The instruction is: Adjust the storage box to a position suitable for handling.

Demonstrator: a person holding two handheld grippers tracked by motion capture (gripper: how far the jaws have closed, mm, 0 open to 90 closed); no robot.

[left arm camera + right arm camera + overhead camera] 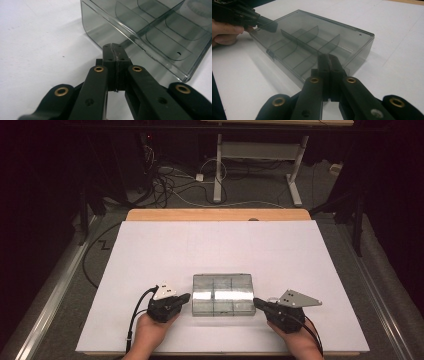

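Object: we handle a clear plastic compartment box [223, 294], lid shut, with internal dividers [300, 42] and no contents we can see.
Location: it lies flat on the white table [200, 245], near the near edge, between the two grippers.
Left gripper [186, 298]: its jaws are together, tips touching the box's left wall at the lid seam, clamped on nothing.
Right gripper [257, 303]: its jaws are pressed together, tips against the box's right wall, nothing between them.
Weight: we judge it light; it appears empty.
Stiffness: we judge the walls rigid but thin, liable to crack under a hard pinch.
Surface: smooth and glossy, so we expect it to slide on the table and slip in the jaws.
Hold points: we recommend equal pressure on both side walls, or a grip on the lid rim [130, 32].
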